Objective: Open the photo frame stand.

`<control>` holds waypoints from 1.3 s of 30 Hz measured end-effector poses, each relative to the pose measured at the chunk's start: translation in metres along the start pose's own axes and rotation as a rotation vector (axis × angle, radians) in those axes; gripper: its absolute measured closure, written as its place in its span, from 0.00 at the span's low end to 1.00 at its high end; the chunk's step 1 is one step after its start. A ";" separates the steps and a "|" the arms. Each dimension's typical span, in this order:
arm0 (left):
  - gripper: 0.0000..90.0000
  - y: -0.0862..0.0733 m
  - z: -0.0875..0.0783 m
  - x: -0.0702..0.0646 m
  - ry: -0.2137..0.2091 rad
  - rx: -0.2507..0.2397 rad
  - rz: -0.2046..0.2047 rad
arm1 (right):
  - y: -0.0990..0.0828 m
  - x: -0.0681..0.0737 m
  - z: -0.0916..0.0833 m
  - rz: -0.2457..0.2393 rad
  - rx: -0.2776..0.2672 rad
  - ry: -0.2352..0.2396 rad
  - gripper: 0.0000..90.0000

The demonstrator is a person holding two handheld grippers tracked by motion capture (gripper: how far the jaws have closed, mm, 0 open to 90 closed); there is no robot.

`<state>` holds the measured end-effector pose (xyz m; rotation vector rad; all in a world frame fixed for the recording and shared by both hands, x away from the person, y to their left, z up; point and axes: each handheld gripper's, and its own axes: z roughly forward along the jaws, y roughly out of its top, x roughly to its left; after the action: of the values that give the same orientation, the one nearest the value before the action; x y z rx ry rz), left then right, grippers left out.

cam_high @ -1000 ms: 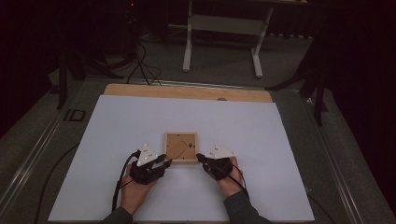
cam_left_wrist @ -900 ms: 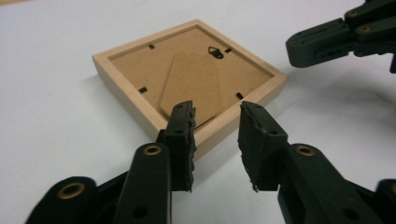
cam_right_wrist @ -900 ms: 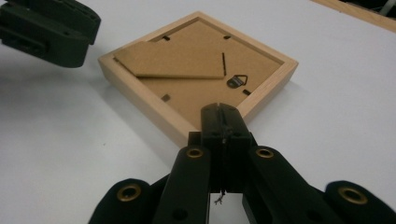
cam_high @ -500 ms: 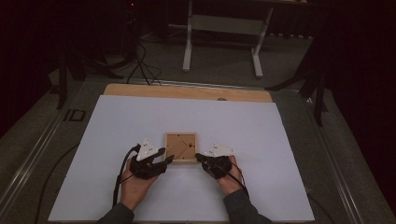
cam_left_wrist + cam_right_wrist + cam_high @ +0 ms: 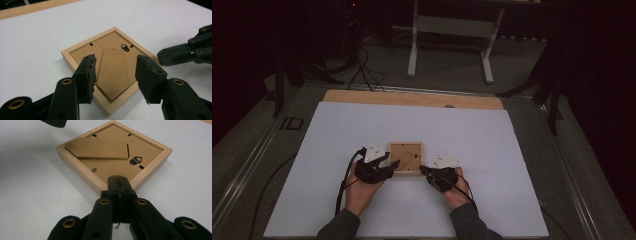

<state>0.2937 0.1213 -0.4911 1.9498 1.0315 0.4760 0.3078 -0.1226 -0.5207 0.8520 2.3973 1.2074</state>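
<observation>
left tool (image 5: 115, 75) opening over picture frame (image 5: 110, 62) (nothing gripped).

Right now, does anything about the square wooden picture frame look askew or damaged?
Slightly odd: the square wooden picture frame lies face down on the white table sheet, and its brown cardboard easel stand is lifted a little off the backing rather than flat. No visible damage.
</observation>
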 end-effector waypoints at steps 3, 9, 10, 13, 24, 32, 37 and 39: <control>0.54 -0.002 0.004 -0.001 0.003 0.028 0.029 | 0.000 0.000 0.000 -0.003 -0.002 -0.003 1.00; 0.51 -0.004 0.012 0.000 0.003 0.050 0.031 | 0.000 0.000 0.000 0.003 -0.004 -0.007 1.00; 0.50 -0.004 0.013 0.001 0.001 0.054 0.028 | -0.001 0.000 0.000 0.005 -0.005 -0.007 1.00; 0.49 -0.004 0.017 0.002 -0.006 0.065 0.028 | -0.001 -0.001 0.001 0.010 -0.008 -0.006 1.00; 0.47 0.003 0.034 0.002 -0.014 0.134 0.046 | -0.001 -0.001 0.001 0.012 -0.011 -0.002 0.99; 0.49 0.002 0.043 0.002 -0.009 0.166 0.056 | -0.002 -0.001 0.001 0.018 -0.015 -0.003 0.99; 0.57 0.002 0.043 0.001 -0.014 0.170 0.074 | -0.002 -0.001 0.001 0.019 -0.017 -0.004 0.99; 0.57 0.004 0.042 0.000 -0.012 0.171 0.076 | -0.002 -0.001 0.001 0.021 -0.018 -0.004 0.98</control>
<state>0.3231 0.0991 -0.5117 2.1472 1.0218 0.4286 0.3082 -0.1240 -0.5227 0.8752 2.3765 1.2311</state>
